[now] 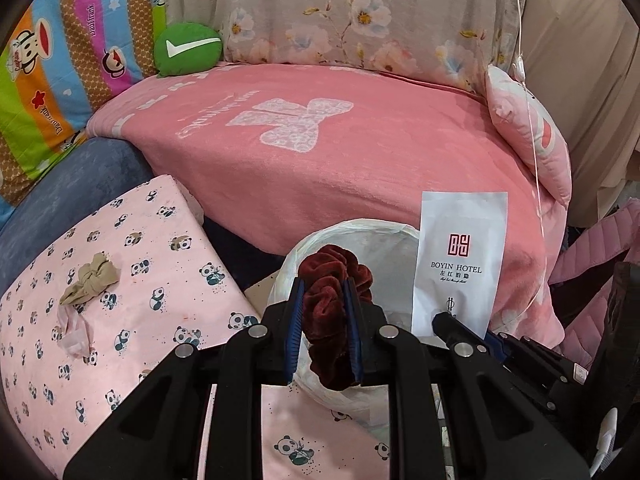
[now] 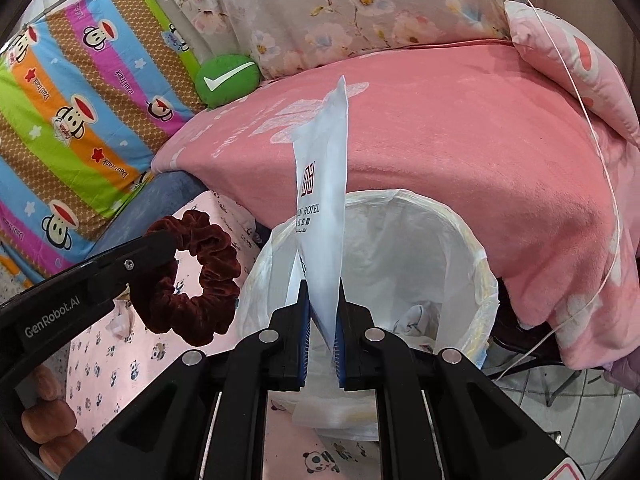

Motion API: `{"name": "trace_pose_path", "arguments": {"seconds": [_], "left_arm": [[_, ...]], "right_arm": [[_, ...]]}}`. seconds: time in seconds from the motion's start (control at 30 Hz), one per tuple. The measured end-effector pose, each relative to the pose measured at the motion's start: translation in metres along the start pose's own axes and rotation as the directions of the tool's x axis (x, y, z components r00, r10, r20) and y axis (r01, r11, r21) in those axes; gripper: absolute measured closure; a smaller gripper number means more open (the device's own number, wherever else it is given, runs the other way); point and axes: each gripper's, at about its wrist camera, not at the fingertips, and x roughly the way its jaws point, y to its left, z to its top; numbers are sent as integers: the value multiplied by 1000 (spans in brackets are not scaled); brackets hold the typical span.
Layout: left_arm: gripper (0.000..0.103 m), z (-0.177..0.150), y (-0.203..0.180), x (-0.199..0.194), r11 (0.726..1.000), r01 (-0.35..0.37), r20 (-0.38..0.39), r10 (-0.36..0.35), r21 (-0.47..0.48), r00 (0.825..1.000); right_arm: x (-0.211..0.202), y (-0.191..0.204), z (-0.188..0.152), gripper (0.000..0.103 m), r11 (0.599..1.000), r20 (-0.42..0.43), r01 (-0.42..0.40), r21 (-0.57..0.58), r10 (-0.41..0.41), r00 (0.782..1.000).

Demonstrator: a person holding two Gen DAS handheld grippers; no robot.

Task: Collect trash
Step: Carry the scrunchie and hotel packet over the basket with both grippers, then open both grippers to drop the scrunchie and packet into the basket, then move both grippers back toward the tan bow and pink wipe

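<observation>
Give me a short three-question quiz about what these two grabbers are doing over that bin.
1. True or false: the left gripper holds a dark red scrunchie.
2. What is printed on the white packet in the right gripper?
3. The white-lined bin stands: A) on the pink blanket; B) beside it, lower down.

Key: 1. True. 2. A hotel name with a red logo. 3. B.

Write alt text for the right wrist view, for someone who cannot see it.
The right hand-held gripper pinches a white hotel sachet upright over a bin lined with a white bag. At left, the left hand-held gripper holds a dark red velvet scrunchie beside the bin. Behind lie a pink blanket and a green cushion.
</observation>
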Motion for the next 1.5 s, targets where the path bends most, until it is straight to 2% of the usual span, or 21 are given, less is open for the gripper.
{"name": "trace_pose_path", "arguments": {"seconds": [0.27,0.3,0.37,0.4,0.43,0.5,0.93,1.5], "left_arm": [[82,4,-12,10,1000,29,-19,-29,9,999],[79,4,-13,11,1000,21,-18,-21,11,1000],[64,4,-13,12,1000,-2,-18,3,6,1000],[49,3,-12,11,1000,-13,-11,13,3,1000],[40,3,-12,10,1000,-23,1,23,3,1000],[38,3,-12,7,999,-37,23,37,14,999],[38,-3,6,0,998,-58,15,58,-29,998],[38,-14,46,-19,993,-68,32,72,-101,997]], "right_arm": [[3,-14,-1,92,1000,-2,13,10,-13,1000],[4,-14,-1,92,1000,-2,15,10,-15,1000],[5,-14,-2,91,1000,-3,19,11,-19,1000],[6,-16,-2,88,999,3,30,16,-30,1000],[6,-18,-2,87,999,4,32,19,-32,999],[7,-17,-4,85,999,2,29,30,-29,1000],[4,-6,-6,79,1000,5,21,2,-21,1000],[-1,47,-15,77,997,-4,1,-81,-1,1000]]}}
